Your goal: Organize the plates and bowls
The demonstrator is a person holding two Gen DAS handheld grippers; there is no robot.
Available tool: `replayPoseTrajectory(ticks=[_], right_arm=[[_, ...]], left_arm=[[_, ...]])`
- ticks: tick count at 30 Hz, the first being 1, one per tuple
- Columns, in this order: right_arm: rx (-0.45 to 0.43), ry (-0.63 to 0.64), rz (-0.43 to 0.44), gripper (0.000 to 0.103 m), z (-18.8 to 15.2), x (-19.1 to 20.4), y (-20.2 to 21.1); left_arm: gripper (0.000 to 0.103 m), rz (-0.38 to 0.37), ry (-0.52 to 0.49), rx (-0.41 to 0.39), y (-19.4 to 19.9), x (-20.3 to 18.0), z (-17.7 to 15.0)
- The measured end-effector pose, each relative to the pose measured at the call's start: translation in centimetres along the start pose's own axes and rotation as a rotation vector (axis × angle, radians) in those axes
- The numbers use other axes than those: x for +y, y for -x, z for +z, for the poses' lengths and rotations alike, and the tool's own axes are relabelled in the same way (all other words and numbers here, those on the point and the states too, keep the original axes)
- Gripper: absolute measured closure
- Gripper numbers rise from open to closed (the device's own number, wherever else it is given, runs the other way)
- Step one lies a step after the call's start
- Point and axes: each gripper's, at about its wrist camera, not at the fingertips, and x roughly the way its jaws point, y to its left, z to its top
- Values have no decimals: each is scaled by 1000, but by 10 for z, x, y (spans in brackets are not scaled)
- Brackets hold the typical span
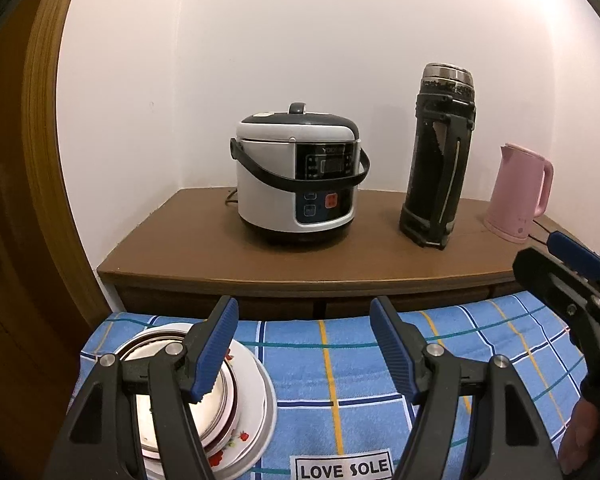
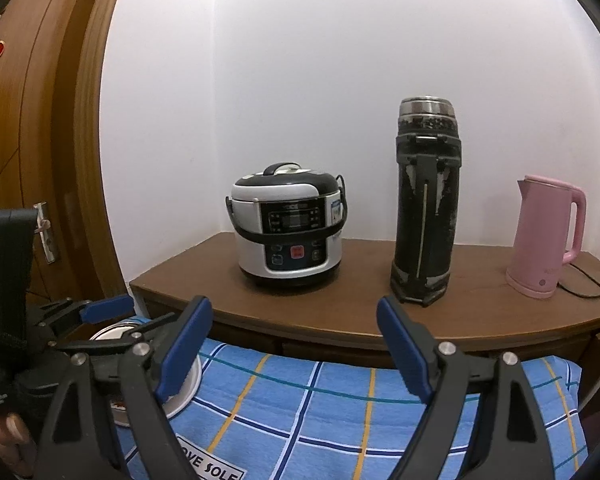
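Left gripper (image 1: 304,344) and right gripper (image 2: 294,344) gape wide, empty.

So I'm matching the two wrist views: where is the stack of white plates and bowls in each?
Left wrist: stack of white plates and bowls, lower left, behind the claw's finger.
Right wrist: lower left edge, mostly hidden.
Shared landmark: white rice cooker.

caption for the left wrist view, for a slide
Open left gripper above stacked plates and bowls on a blue checked cloth, facing a rice cooker.
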Motion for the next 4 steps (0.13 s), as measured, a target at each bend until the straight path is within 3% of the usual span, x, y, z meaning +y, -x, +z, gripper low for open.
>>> replayPoseTrajectory(ticks=[4], right_arm=[[-1, -4, -4, 17, -1, -3, 4]], left_arm=[[32, 11, -27, -19, 4, -6, 0]])
